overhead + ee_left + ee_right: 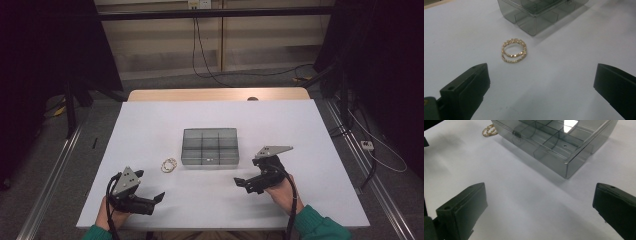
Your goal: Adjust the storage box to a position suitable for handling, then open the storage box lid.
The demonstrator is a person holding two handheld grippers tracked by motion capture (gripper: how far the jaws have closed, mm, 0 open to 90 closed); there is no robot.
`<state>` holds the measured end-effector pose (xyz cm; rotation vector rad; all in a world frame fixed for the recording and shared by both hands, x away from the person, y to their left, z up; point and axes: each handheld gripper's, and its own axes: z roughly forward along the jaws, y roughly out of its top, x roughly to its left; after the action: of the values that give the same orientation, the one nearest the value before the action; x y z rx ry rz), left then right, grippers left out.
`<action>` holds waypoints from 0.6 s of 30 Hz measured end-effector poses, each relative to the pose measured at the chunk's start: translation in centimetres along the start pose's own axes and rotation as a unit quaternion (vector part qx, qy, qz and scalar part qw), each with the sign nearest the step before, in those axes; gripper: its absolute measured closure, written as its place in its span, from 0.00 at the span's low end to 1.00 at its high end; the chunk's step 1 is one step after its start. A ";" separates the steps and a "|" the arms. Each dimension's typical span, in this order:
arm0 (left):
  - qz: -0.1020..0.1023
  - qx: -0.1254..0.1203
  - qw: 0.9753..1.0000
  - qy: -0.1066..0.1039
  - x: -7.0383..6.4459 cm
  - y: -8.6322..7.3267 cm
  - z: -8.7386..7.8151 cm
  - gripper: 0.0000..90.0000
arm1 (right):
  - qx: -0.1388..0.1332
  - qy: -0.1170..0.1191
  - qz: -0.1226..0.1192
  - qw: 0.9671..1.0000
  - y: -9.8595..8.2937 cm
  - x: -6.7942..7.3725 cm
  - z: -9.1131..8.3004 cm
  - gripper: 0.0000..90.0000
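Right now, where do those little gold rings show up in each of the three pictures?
High view: gold rings left of the grey compartment box, on the table.
Left gripper view: centre, above the jaws.
Right gripper view: top left corner.
Shared landmark: the box.

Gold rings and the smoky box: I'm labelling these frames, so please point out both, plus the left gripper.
gold rings [513,51], left gripper view, where the two hoops overlap.
smoky box [571,165], right gripper view, near corner wall.
left gripper [150,187], high view, between its open jaws.
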<state>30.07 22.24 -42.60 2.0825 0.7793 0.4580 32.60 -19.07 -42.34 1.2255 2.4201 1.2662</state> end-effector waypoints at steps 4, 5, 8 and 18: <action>0.001 0.000 1.000 0.000 0.0 0.0 0.0 0.00 | 0.001 0.006 -0.002 1.000 0.0 0.2 0.3 0.00; 0.001 0.001 1.000 0.001 0.0 0.0 0.0 0.00 | 0.002 0.008 -0.002 1.000 0.1 0.3 0.4 0.00; 0.000 0.000 1.000 0.000 -0.1 0.0 -0.1 0.00 | 0.004 0.011 -0.005 1.000 0.1 0.4 0.7 0.00; -0.001 0.003 1.000 0.003 -0.1 -0.1 -0.2 0.00 | 0.012 0.023 -0.008 1.000 0.2 0.8 1.6 0.00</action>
<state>29.85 22.37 -42.61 2.0858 0.7867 0.4617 32.92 -17.47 -43.04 1.1939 2.4800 1.2789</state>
